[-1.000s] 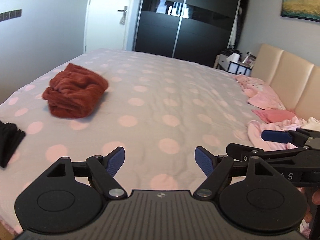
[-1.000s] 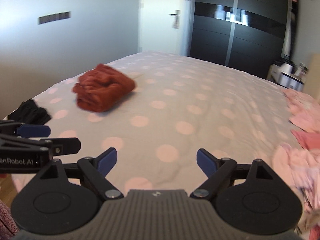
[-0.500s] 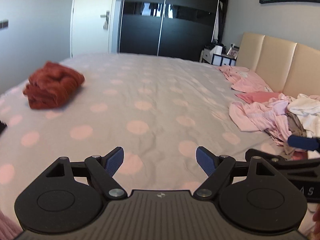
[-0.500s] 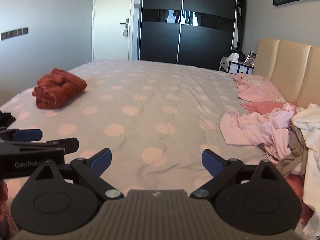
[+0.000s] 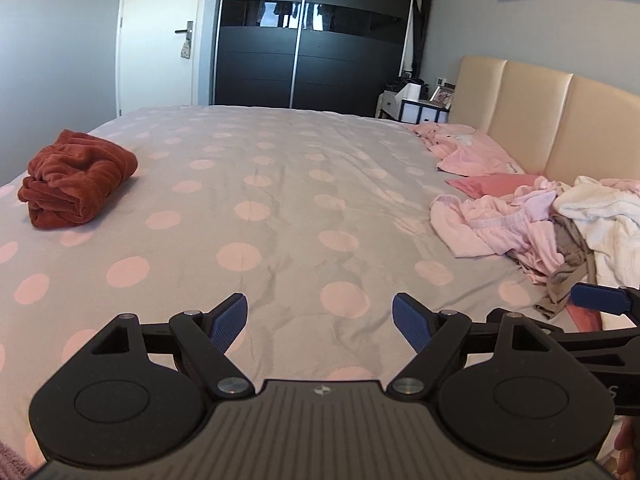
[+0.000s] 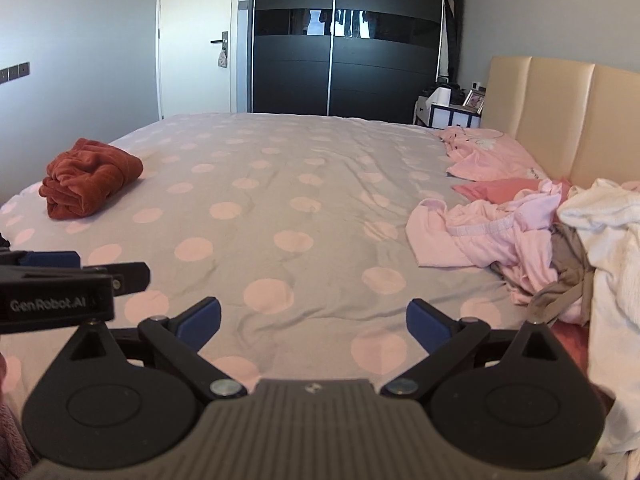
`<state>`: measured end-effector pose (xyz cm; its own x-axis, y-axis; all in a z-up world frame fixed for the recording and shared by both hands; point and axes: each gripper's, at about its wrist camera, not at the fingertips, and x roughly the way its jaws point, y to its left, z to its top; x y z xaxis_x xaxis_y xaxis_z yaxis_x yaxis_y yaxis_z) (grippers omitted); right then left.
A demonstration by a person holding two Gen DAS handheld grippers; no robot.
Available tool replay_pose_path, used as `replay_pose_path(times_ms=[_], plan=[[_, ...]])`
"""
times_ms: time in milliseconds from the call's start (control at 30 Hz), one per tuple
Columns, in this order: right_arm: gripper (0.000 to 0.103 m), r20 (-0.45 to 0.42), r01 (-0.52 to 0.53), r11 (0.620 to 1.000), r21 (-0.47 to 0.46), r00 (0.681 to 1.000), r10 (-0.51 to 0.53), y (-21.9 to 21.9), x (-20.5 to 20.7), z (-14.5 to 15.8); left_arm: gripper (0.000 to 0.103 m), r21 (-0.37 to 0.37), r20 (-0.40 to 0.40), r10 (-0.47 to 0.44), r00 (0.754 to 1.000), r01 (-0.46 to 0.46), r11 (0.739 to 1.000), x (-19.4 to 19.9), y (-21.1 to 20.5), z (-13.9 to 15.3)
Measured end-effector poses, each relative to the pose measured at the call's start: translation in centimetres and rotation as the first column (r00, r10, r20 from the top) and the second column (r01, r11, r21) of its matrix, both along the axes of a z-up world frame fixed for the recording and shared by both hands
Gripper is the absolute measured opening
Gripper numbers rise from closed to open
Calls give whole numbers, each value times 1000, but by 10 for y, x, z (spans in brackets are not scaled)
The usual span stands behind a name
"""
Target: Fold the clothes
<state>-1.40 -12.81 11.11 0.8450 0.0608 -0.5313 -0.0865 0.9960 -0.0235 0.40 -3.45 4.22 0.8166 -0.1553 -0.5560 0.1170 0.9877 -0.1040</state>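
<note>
The bed is lying wide and mostly bare under its grey spotted cover, giving plenty of open room across the middle. The folded rust-red garment is sitting near the far left edge, its long axis running from the near left toward the far right. The pile of unfolded clothes, pink, white and grey-brown, is crowding the right side against the beige headboard, with no clear direction of its own. The left claw is hovering over the near part of the cover, spread wide and gripping nothing. The right claw is standing just beside it, jaws fully apart with only bare cover showing between them, close to the pile's edge
</note>
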Motion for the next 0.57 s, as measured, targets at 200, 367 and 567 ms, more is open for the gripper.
replay_pose_path(times_ms=[200, 367, 567], plan=[[101, 23, 38, 999, 31, 999, -38, 5, 2, -16, 80, 49, -2, 27, 1000, -27, 998, 7, 3, -16], [101, -6, 41, 997, 63, 999, -40, 14, 9, -32, 80, 116, 14, 45, 999, -46, 992, 10, 4, -21], [101, 23, 2, 999, 53, 1000, -3, 22, 17, -37, 80, 110, 10, 67, 998, -68, 992, 15, 14, -25]])
